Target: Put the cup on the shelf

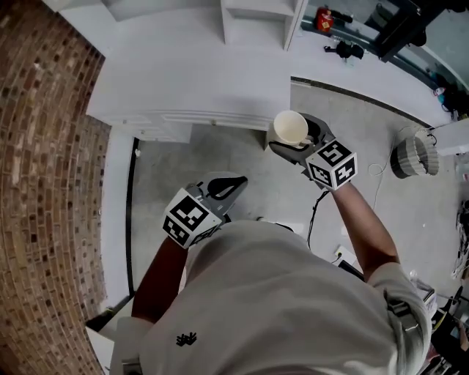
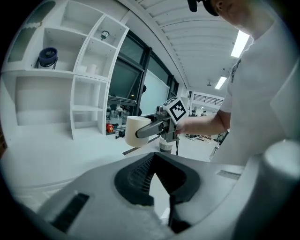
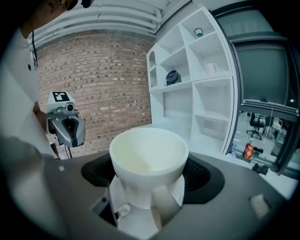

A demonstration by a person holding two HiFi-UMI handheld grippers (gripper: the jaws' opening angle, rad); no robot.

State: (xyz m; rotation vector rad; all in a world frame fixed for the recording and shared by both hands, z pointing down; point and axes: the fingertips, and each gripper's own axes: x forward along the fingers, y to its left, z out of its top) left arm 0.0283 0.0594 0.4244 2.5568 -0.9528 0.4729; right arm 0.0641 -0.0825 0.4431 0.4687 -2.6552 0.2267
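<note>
A cream cup (image 1: 291, 128) with a handle is held upright in my right gripper (image 1: 297, 139), whose jaws are shut on its lower body, just off the front edge of the white counter (image 1: 183, 80). In the right gripper view the cup (image 3: 149, 154) fills the middle, its handle facing the camera. The white shelf unit (image 1: 253, 22) stands at the back of the counter, and its open compartments (image 3: 201, 70) lie beyond the cup. My left gripper (image 1: 236, 181) hangs lower and to the left, shut on nothing. From the left gripper view the cup (image 2: 136, 131) shows ahead of the shelf unit (image 2: 89, 84).
A brick wall (image 1: 37, 183) runs along the left. A dark blue object (image 2: 48, 57) sits in an upper shelf compartment. On the grey floor at the right stand a round wire-ribbed object (image 1: 414, 154) and a cable. The person's torso fills the lower head view.
</note>
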